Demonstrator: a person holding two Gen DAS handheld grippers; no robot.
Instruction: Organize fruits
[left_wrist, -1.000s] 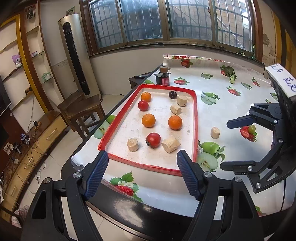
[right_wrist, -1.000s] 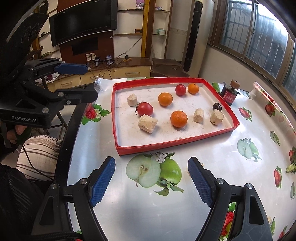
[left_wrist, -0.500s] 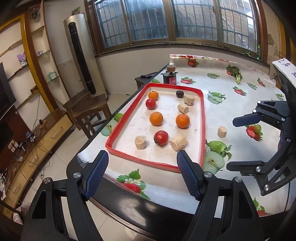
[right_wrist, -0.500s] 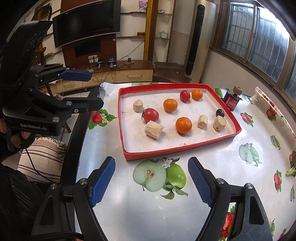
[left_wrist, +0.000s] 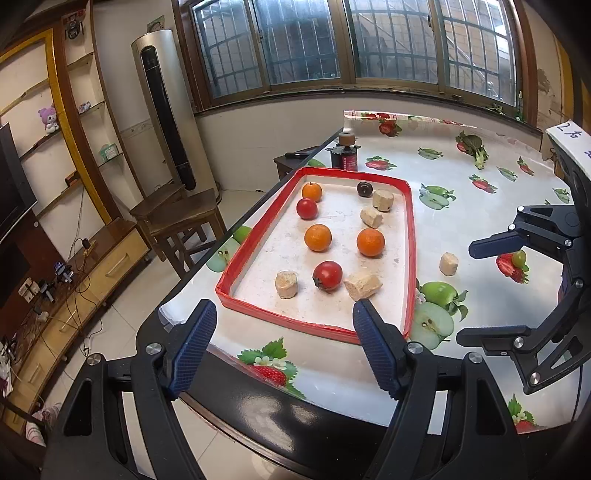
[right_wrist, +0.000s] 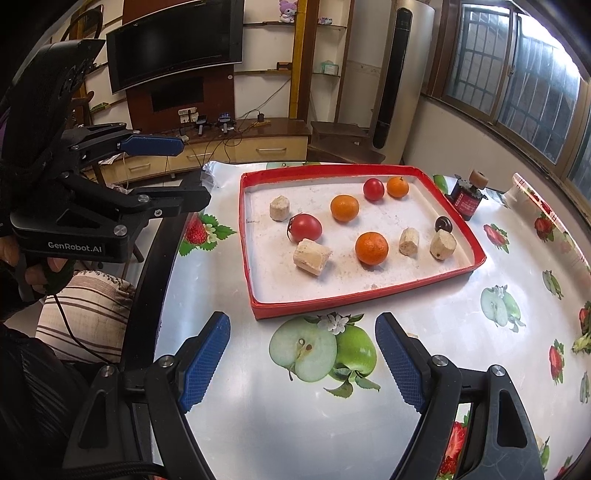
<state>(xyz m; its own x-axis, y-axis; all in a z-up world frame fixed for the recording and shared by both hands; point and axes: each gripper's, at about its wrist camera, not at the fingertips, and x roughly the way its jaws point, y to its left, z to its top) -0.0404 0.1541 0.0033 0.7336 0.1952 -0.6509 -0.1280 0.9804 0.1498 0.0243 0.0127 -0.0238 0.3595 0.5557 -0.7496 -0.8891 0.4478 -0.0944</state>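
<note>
A red-rimmed tray (left_wrist: 409, 236) (right_wrist: 247, 236) lies on the fruit-print table. In it are three oranges (left_wrist: 318, 237) (right_wrist: 371, 248), two tomatoes (left_wrist: 327, 276) (right_wrist: 305, 228), a dark fruit (left_wrist: 364, 189) (right_wrist: 442, 223) and several beige chunks (left_wrist: 362, 284) (right_wrist: 312, 256). One beige chunk (left_wrist: 448, 263) lies on the table right of the tray. My left gripper (left_wrist: 282, 347) is open and empty, held back above the table's near edge. My right gripper (right_wrist: 303, 360) is open and empty above the table, short of the tray. It also shows in the left wrist view (left_wrist: 480, 288).
A small dark red jar with a cork lid (left_wrist: 344, 153) (right_wrist: 468, 195) stands beyond the tray's far end. Wooden stools (left_wrist: 177, 218) and a TV cabinet (right_wrist: 236, 147) stand off the table's edge. A tall air conditioner (left_wrist: 164, 110) stands by the window.
Both grippers have pulled back and risen from the tray, which looks smaller and farther now. Both stay open and empty. The fruits have not moved.
</note>
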